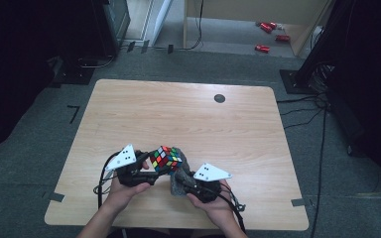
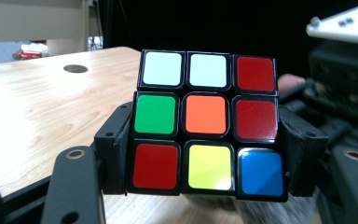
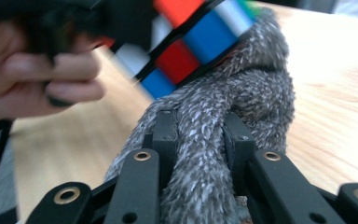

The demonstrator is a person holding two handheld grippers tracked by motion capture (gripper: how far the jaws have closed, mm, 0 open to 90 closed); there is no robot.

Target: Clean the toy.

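Note:
A scrambled puzzle cube is held just above the table's near middle, my left gripper shut on it. In the left gripper view the cube faces the camera, its lower rows clamped between the two black pads. My right gripper is shut on a fluffy grey cloth. In the right gripper view the cloth bunches between the pads and its far end presses against the underside of the cube.
The wooden table has a small black round disc near its far edge. Red objects lie on the floor beyond the table. Black stands and cables flank the right side.

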